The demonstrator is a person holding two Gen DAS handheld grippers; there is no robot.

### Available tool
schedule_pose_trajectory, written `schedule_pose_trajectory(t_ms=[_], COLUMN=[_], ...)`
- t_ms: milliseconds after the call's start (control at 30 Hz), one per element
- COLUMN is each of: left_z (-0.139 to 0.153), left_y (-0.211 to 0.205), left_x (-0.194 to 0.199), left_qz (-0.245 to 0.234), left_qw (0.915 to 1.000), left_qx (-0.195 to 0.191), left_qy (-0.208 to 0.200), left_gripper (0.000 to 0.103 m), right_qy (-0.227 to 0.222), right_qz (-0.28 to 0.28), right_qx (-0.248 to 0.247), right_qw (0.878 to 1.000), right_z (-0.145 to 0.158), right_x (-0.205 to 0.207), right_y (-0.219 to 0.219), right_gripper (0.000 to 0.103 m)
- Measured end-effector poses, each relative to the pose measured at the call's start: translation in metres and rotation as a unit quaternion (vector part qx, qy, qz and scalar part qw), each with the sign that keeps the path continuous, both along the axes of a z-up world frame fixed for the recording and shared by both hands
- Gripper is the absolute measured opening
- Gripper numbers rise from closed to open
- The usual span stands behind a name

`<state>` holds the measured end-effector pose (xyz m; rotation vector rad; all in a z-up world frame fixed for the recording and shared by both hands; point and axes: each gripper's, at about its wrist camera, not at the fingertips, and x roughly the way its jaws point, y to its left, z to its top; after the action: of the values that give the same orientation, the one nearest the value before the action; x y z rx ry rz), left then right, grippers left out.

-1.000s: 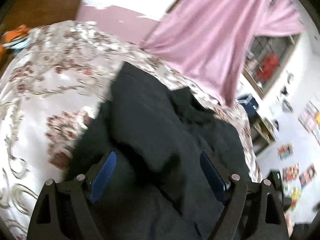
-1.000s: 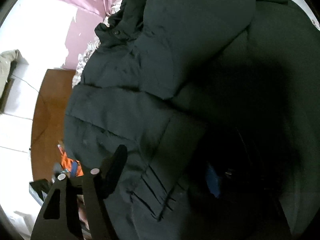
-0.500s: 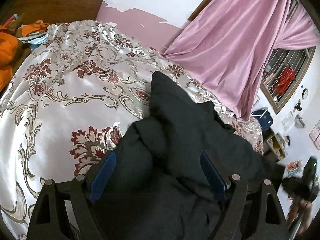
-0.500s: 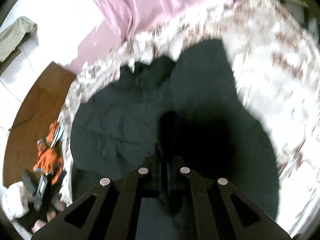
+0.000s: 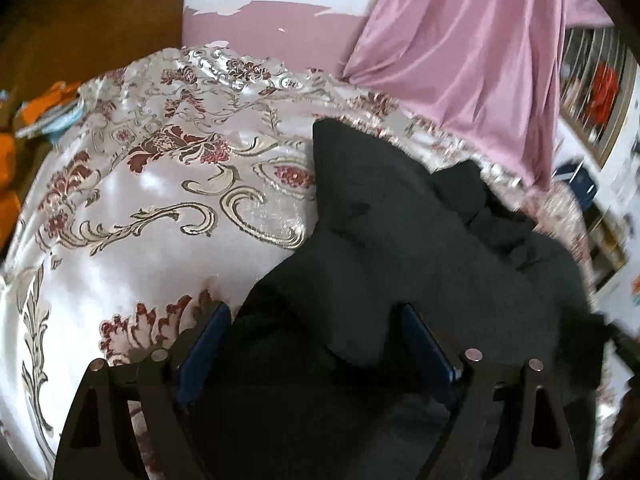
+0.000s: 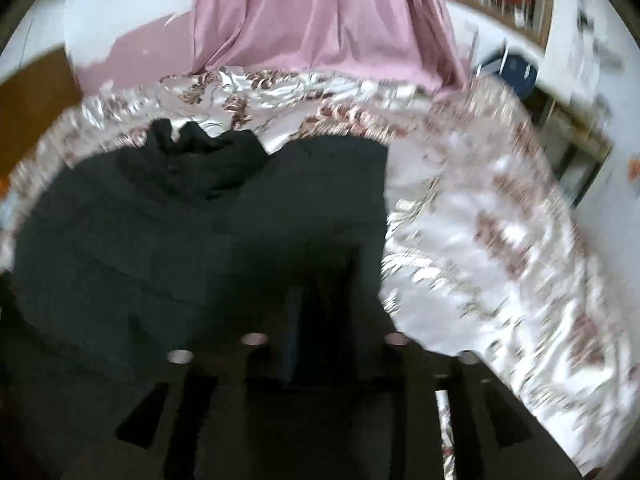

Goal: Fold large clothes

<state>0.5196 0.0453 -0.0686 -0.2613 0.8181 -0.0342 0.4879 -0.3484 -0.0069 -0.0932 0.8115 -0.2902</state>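
A large black padded jacket [image 5: 400, 220] lies crumpled on a floral satin bedspread [image 5: 160, 200]. My left gripper [image 5: 316, 320] hangs low over the jacket's near edge, its blue pads [image 5: 204, 344] spread wide and still opening, with jacket fabric lying under the gap but not pinched. In the right wrist view the jacket [image 6: 160, 220] fills the left and centre, collar towards the far side. My right gripper [image 6: 324, 300] is above it, blurred and dark against the cloth. Its jaws are parted and opening, and I cannot make out any fabric between them.
A pink curtain [image 5: 460, 40] hangs past the bed's far edge. Orange clothes [image 5: 44, 100] lie at the left by a brown wooden panel [image 5: 80, 20]. A blue box [image 6: 512, 72] and shelves stand right of the bed. Bare bedspread [image 6: 500, 240] stretches right of the jacket.
The right gripper lifted off the jacket, shut, then parted again, its view swinging up to the curtain. The left gripper slid along the jacket's edge, bringing more bedspread into view on its left.
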Motion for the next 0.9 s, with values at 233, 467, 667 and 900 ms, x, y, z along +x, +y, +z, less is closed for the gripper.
schedule_pose_trajectory(t_ms=[233, 467, 667, 900], left_z=[-0.008, -0.013, -0.017, -0.021], left_y=[0.0, -0.009, -0.026, -0.043], left_x=[0.0, 0.0, 0.002, 0.004], left_qz=[-0.003, -0.01, -0.01, 0.001], left_qw=[1.0, 0.9994, 0.9956, 0.9867], left_qx=[0.002, 0.03, 0.093, 0.163], left_qy=[-0.006, -0.012, -0.006, -0.003], left_gripper=[0.096, 0.102, 0.103, 0.103], right_qy=[0.009, 0.069, 0.072, 0.071], right_qz=[0.121, 0.188, 0.187, 0.188], right_qx=[0.039, 0.061, 0.047, 0.025], right_qw=[0.992, 0.978, 0.979, 0.979], right_z=[-0.01, -0.063, -0.095, -0.102], right_x=[0.022, 0.06, 0.059, 0.058], right_y=[0.046, 0.091, 0.1, 0.108], right_gripper=[0.047, 0.047, 0.047, 0.047])
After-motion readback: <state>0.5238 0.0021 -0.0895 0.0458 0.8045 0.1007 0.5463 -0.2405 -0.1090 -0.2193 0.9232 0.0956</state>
